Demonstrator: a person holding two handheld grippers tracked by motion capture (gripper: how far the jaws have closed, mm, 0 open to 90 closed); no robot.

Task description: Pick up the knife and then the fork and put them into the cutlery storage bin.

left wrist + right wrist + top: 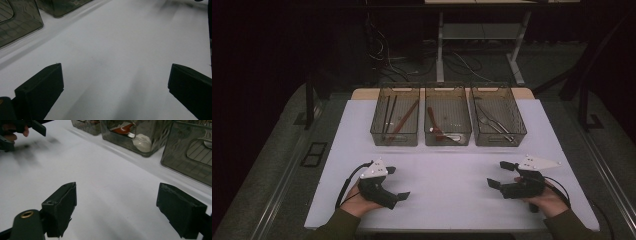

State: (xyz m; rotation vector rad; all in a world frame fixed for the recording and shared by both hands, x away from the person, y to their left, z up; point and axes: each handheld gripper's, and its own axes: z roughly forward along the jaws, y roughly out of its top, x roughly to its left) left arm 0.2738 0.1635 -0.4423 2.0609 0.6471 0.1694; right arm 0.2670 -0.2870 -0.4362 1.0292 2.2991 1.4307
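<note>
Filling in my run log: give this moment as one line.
left gripper: open, empty | right gripper: open, empty | three smoky plastic bins: cutlery inside, untouched

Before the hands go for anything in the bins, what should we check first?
1. Left gripper open, nothing between its fingers: ok.
2. Right gripper open and empty: ok.
3. White table bare between the grippers and the bins: ok.
4. Three bins stand side by side: left bin, middle bin, right bin: ok.
5. Which utensil comes first: cannot tell.
</note>
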